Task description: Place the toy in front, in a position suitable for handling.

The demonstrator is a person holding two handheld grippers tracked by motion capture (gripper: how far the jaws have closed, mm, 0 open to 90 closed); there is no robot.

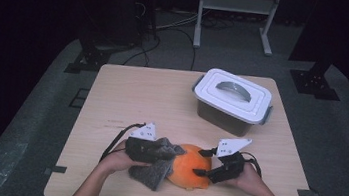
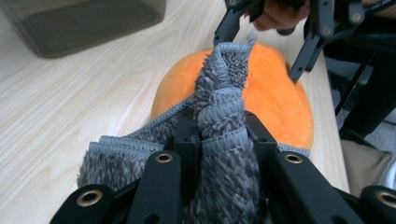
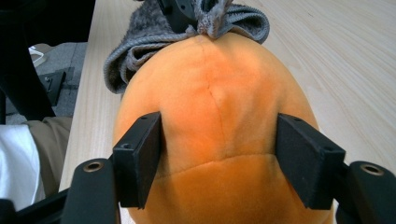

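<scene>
Grey cloth (image 2: 219, 126) clenched in left gripper (image 2: 219, 140), right gripper (image 3: 219, 158) jaws pressing orange plush (image 3: 215, 121), lidded box (image 1: 231, 101) in high view

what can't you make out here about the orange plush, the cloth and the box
- Orange plush toy: its shape or face; grey cloth and jaws cover it in the gripper views, too small from above.
- Right gripper: whether its pads press the plush.
- Lidded box: contents, hidden by the lid.

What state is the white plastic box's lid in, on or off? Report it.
On. The white lid sits flat atop the grey-sided plastic box, handle folded down; whether the side latches are clipped cannot be told.
</scene>
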